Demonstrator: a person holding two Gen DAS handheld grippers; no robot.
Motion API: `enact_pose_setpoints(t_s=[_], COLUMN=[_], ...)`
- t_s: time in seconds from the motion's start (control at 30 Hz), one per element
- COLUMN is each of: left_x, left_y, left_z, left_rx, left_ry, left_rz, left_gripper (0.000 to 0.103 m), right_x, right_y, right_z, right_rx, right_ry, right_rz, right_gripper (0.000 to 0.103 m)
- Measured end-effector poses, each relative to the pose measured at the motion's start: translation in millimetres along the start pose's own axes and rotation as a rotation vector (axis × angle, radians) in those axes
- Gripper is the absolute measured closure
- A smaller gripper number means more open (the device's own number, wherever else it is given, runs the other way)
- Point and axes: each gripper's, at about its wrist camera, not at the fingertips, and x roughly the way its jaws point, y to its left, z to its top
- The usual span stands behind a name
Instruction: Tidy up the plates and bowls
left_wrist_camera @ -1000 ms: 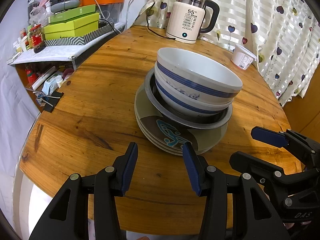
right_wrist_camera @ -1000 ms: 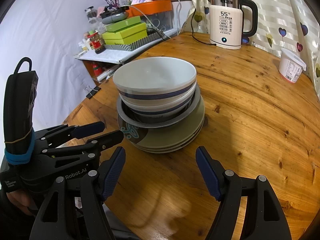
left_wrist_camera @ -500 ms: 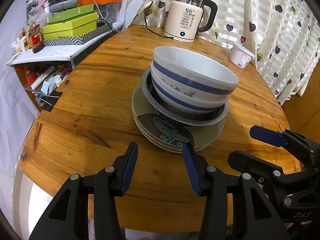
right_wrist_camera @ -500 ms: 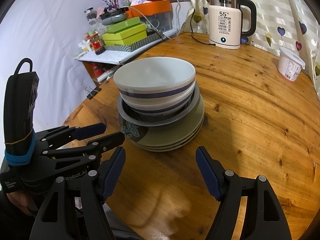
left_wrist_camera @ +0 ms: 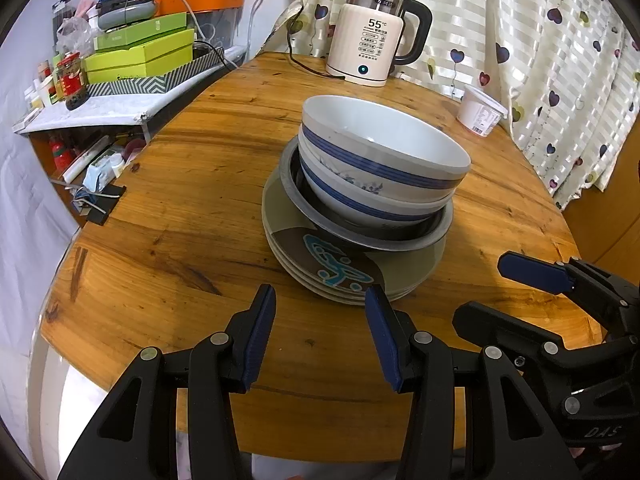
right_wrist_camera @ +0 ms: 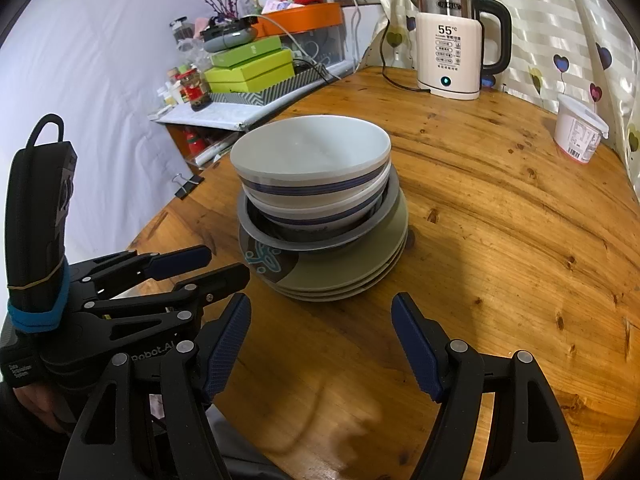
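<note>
Both hand-held grippers, left (left_wrist_camera: 320,330) and right (right_wrist_camera: 322,340), hang released and empty, short of the dishes. The two nested white blue-banded ceramic bowls (left_wrist_camera: 384,168) sit off-centre in the grey metal dish (left_wrist_camera: 440,226) atop the olive plates (left_wrist_camera: 416,270). A careless nudge could topple them onto the round wooden surface (left_wrist_camera: 192,216).

Lower white bowl (left_wrist_camera: 360,200): interior hidden by the bowl nested in it. Metal basin (left_wrist_camera: 400,240): inside mostly covered by both bowls. Stacked plates (right_wrist_camera: 344,280): only rims of the lower ones show; count uncertain. Teal motif on the top plate, 6 o'clock of the stack, partly covered. Kettle (right_wrist_camera: 448,52) panel small print unreadable. White tub (right_wrist_camera: 578,132) label too small to read.
</note>
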Motion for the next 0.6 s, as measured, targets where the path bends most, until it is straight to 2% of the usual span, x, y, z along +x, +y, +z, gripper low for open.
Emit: enact_pose_setpoints(t_s=[0.6], left_x=[4.8], left_y=[0.2], left_z=[1.6], left_rx=[0.005], left_ry=[0.008], left_rz=[0.012], left_gripper=[0.055], right_x=[4.4], right_y=[1.2], right_z=[-1.6], right_rx=[0.003], right_ry=[0.014], right_rz=[0.005], right_gripper=[0.030])
